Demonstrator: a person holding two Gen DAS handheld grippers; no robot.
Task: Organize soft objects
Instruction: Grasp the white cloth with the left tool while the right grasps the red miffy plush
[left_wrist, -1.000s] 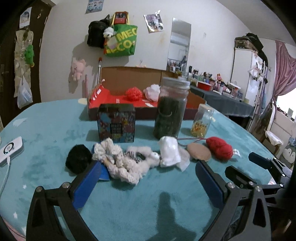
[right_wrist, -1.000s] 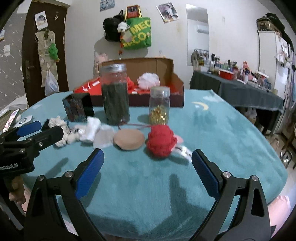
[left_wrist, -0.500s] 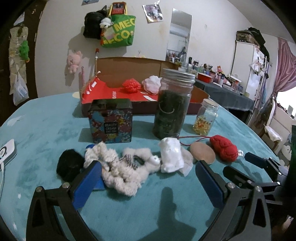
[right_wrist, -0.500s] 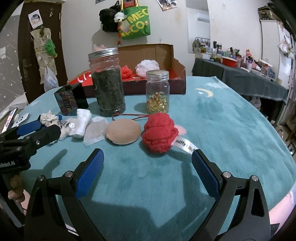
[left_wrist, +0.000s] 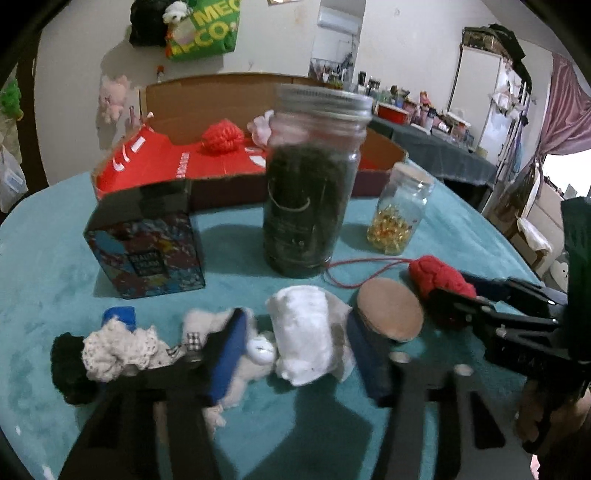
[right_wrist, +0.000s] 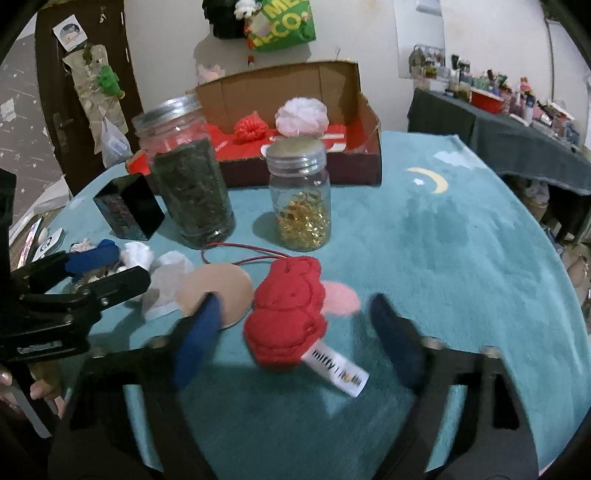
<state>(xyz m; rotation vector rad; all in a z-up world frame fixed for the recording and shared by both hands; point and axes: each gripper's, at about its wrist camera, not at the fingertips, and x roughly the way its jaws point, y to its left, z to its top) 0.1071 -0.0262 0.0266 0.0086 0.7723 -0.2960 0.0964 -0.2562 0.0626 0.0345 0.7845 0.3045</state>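
In the left wrist view my left gripper (left_wrist: 295, 354) has its blue pads either side of a white rolled cloth (left_wrist: 301, 332). Its jaws are closing, and a gap still shows at the pads. A fluffy white toy (left_wrist: 236, 376), a cream crocheted piece (left_wrist: 118, 347) and a black pom-pom (left_wrist: 70, 365) lie to the left. In the right wrist view my right gripper (right_wrist: 295, 343) straddles a red knitted toy (right_wrist: 288, 317) with a white label. Its jaws are closing too, with space on both sides. A tan round pad (right_wrist: 218, 291) lies beside its left pad.
A cardboard box (left_wrist: 177, 166) with red lining at the back holds a red pom-pom (left_wrist: 221, 136) and a pale pink one (right_wrist: 301, 114). A tall dark-filled jar (left_wrist: 310, 195), a small jar of gold pieces (left_wrist: 402, 218) and a patterned box (left_wrist: 147, 243) stand behind the soft things on the teal table cover (right_wrist: 443, 240).
Both grippers have moved forward and tipped down toward the soft things, and both pairs of jaws have narrowed. The white roll and the red toy now sit between the pads.
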